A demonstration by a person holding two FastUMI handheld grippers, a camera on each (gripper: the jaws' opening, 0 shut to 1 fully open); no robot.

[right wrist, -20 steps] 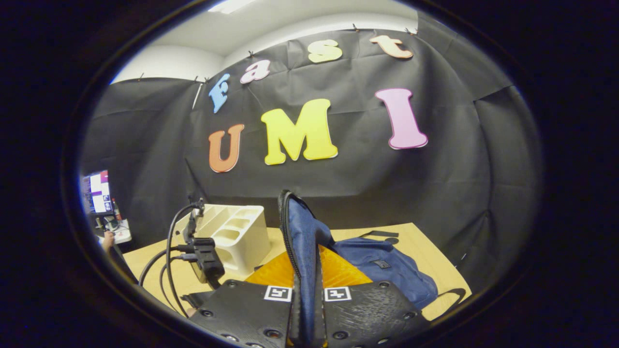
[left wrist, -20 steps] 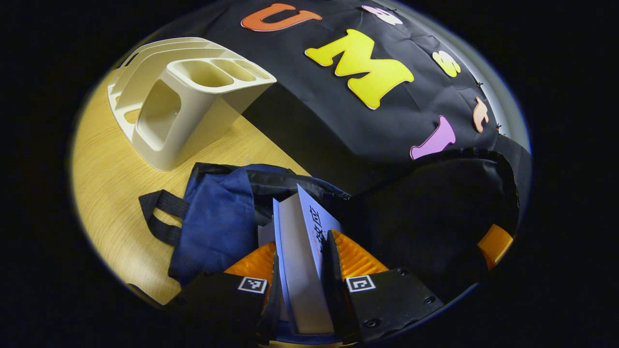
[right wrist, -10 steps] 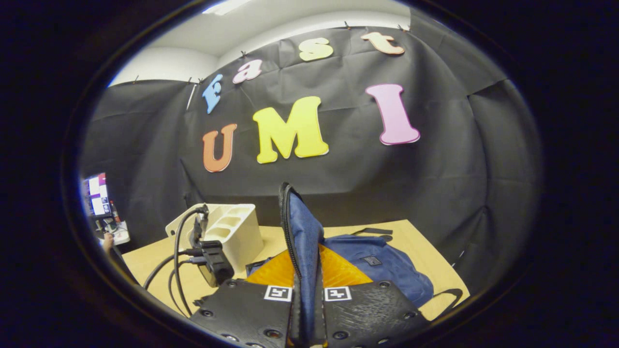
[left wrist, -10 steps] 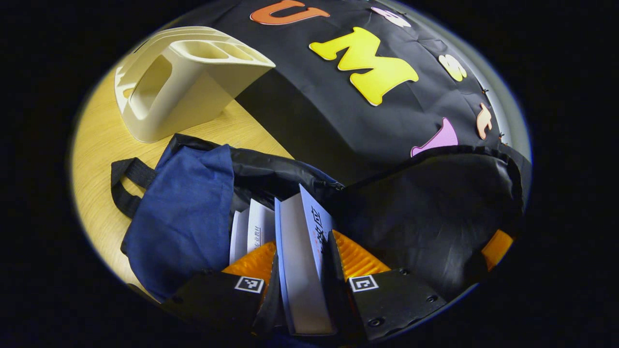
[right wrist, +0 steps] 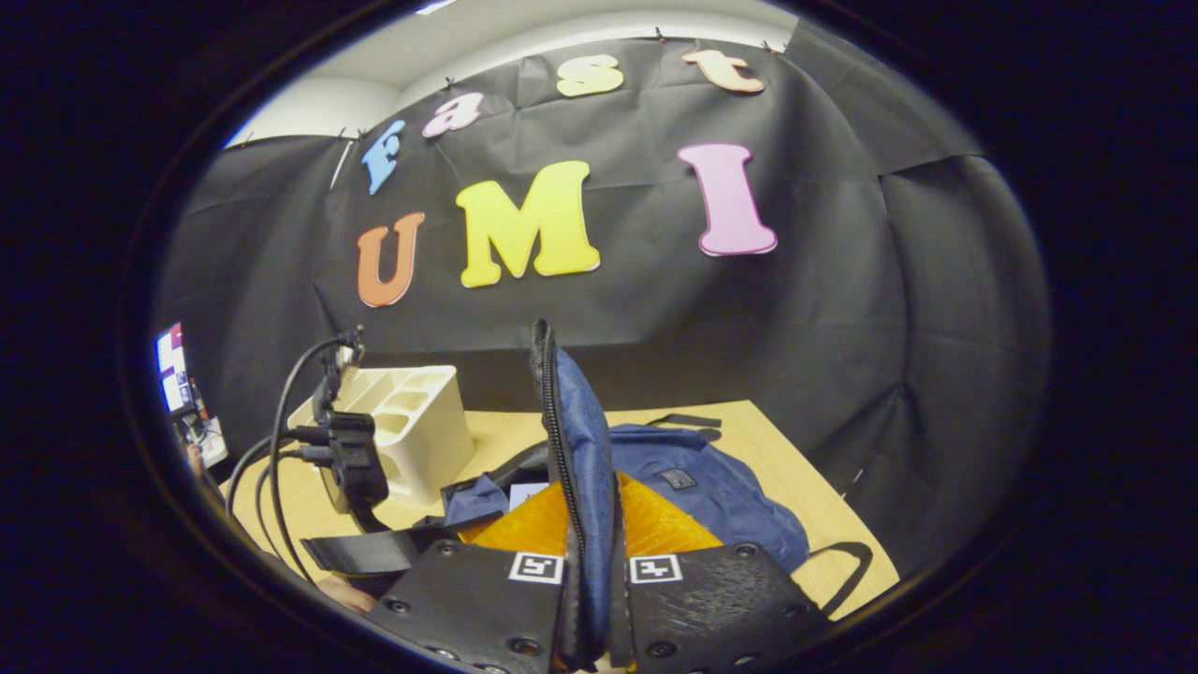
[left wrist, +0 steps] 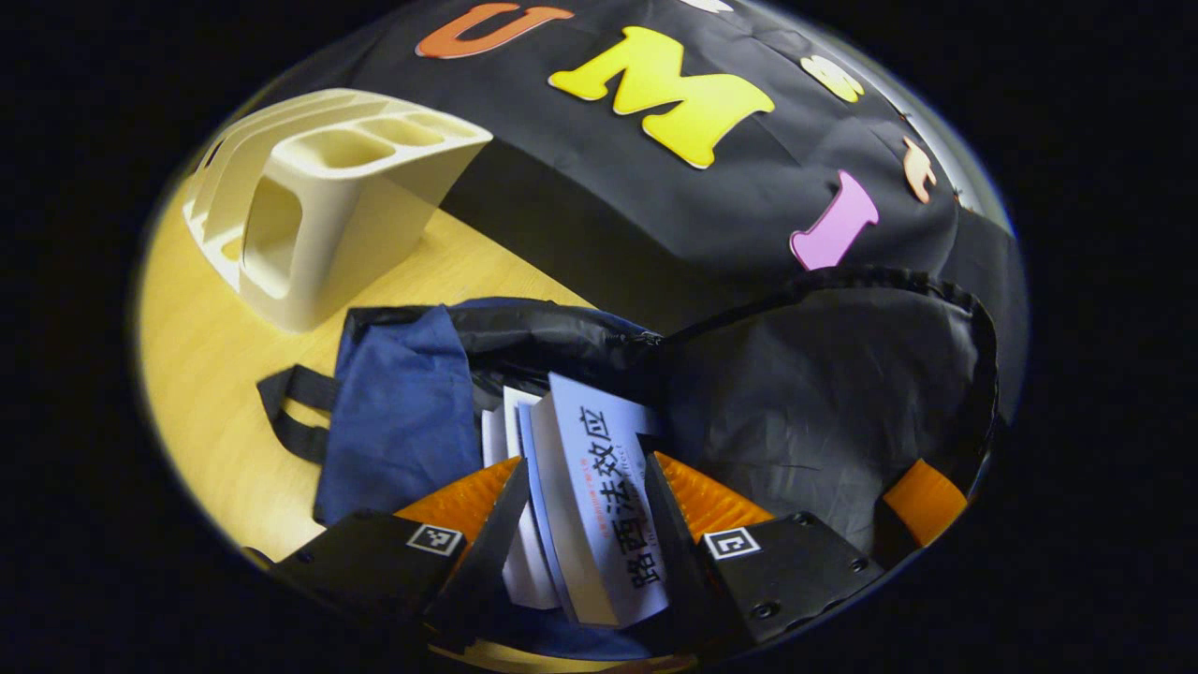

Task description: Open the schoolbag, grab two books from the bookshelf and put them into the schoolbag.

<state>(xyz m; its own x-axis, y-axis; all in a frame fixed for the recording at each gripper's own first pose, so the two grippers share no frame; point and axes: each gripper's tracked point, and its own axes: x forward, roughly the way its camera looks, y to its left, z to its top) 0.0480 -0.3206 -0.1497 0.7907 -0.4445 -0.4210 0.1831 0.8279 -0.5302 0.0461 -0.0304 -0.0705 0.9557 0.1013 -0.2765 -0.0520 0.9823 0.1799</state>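
Note:
The blue schoolbag (left wrist: 402, 412) lies open on the wooden table (left wrist: 206, 356). My right gripper (right wrist: 591, 487) is shut on the bag's flap (right wrist: 576, 402) and holds it upright; the flap's black lining (left wrist: 824, 374) faces the left gripper view. My left gripper (left wrist: 582, 454) stands open over the bag's mouth. A white-covered book (left wrist: 604, 496) leans tilted between its spread fingers, inside the bag. A second book (left wrist: 510, 431) sits beside it in the bag. The cream bookshelf (left wrist: 318, 197) stands behind the bag with no books showing in its slots.
In the right gripper view, the left gripper's body with its cables (right wrist: 351, 459) hangs beside the bookshelf (right wrist: 412, 426), with a hand (right wrist: 342, 594) below it. A monitor (right wrist: 173, 365) is at the far left. The black booth wall closes off the table's back.
My left gripper's fingers have spread and the book has tipped over, showing its cover. The book went deeper into the bag. The right gripper lifted the flap slightly.

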